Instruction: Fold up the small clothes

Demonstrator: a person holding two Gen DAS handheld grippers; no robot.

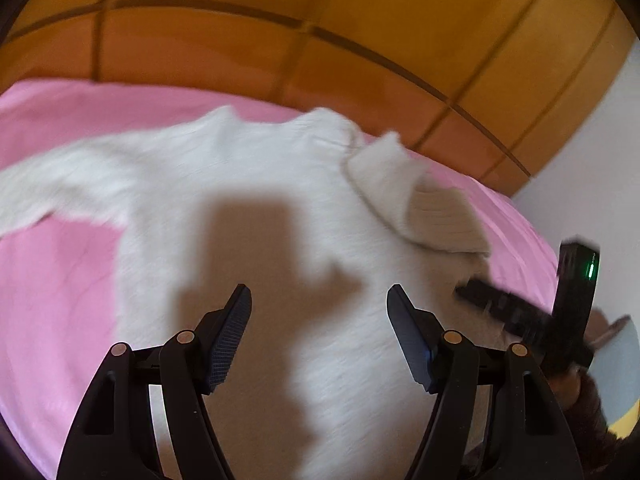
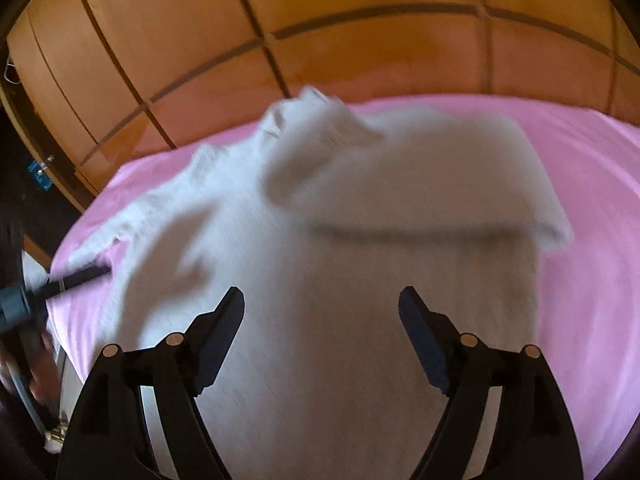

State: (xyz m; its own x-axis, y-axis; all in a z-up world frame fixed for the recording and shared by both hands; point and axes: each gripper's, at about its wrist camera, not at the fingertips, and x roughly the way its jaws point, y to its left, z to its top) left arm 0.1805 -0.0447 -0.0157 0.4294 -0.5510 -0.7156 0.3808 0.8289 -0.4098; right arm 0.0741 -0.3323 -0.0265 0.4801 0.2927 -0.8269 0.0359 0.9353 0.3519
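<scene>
Lying soft and light at frame centre, the white knit sweater [image 1: 248, 184] likely needs pinching at its hem; left gripper [image 1: 319, 292] and right gripper [image 2: 321, 294] hover spread, empty.

Bed: pink sheet [image 1: 60, 300], lower frame
Wardrobe: orange wood panels [image 2: 340, 12] with dark seams, top
Wall: white [image 1: 592, 140], right edge

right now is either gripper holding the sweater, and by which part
Nothing is held. The left gripper and right gripper both hover open above the white sweater, fingers empty.
</scene>
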